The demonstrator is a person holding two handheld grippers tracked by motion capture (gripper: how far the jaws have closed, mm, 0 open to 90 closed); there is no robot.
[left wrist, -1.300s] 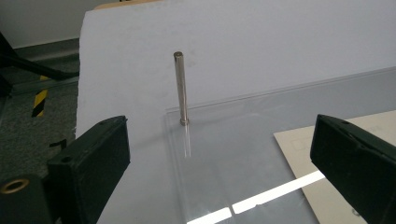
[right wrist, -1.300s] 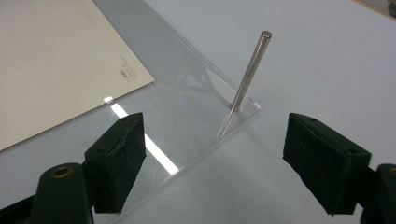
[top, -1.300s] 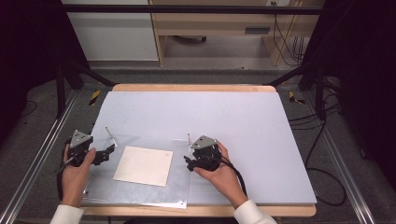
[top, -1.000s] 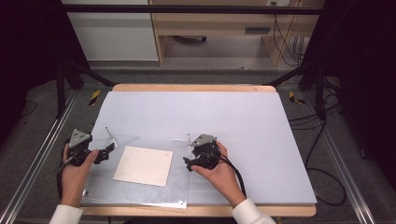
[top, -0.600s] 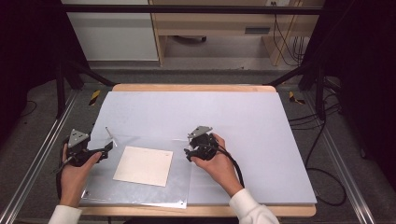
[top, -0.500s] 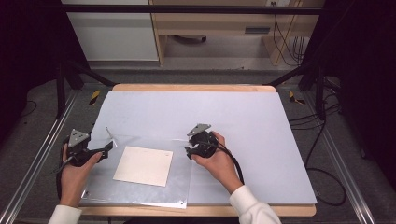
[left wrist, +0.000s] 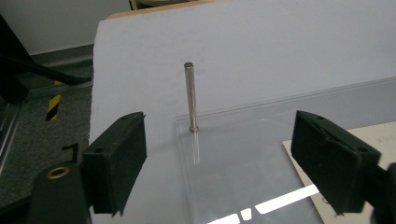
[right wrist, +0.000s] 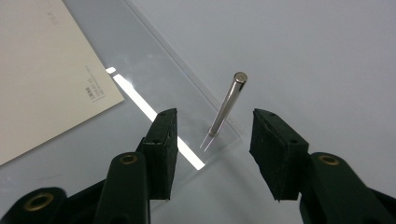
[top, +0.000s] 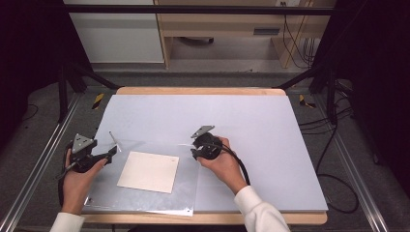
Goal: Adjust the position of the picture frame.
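Pale blue matting covers the wooden table [top: 309, 145], and on its near left part lies a clear acrylic sheet [top: 145, 198] with a cream paper card [top: 149, 171] on or under it. At about nine o'clock from the card, the left gripper [top: 112, 152] sits where it was a second ago. Its jaws have just been closing a little but stand wide and empty, and the left metal pin [left wrist: 189, 98] rises upright from the sheet's corner just beyond them. At about two o'clock from the card, the right gripper [top: 194, 151] has crept up the table toward the right metal pin [right wrist: 227, 103]. Its jaws have just been closing, with the pin between them but untouched. My reading: both hands are lining up on the two posts, and the right looks nearer to a pinch.
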